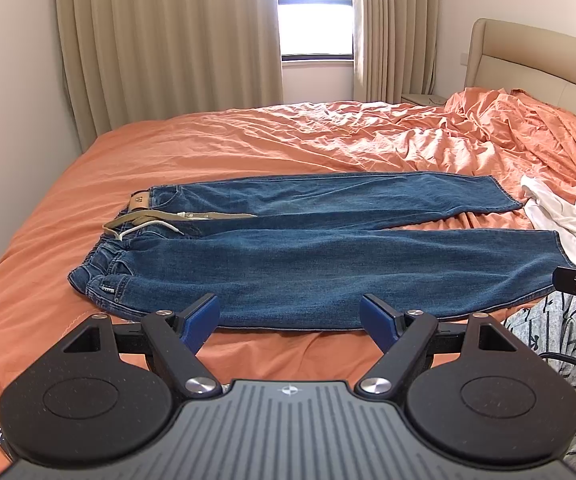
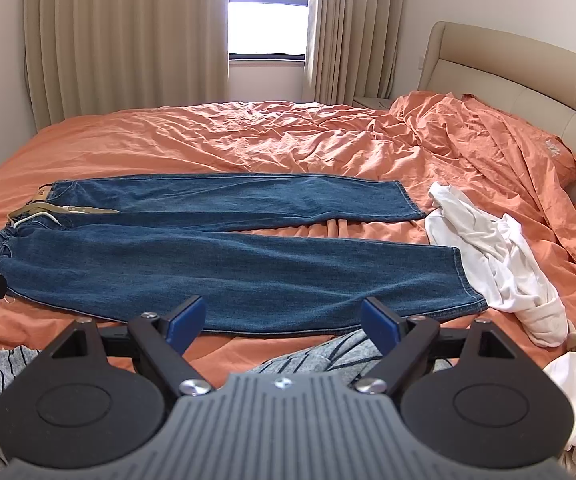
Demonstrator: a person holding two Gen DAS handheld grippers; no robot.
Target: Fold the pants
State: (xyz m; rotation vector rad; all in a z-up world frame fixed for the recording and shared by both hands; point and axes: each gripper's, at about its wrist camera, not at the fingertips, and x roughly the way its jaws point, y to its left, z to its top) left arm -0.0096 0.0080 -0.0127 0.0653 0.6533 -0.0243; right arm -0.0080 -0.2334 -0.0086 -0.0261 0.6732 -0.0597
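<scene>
Blue jeans (image 1: 307, 256) lie flat on the orange bed, waist to the left with a tan belt (image 1: 176, 218), both legs stretched to the right, side by side. They also show in the right wrist view (image 2: 224, 256). My left gripper (image 1: 289, 320) is open and empty, just short of the near leg's front edge, toward the waist end. My right gripper (image 2: 284, 320) is open and empty, just short of the same edge, toward the hem end.
A white garment (image 2: 495, 256) lies crumpled at the hems on the right. A grey striped garment (image 2: 327, 356) lies under my right gripper. The orange duvet (image 2: 467, 140) is bunched by the beige headboard (image 2: 507, 76). Curtains and a window stand behind the bed.
</scene>
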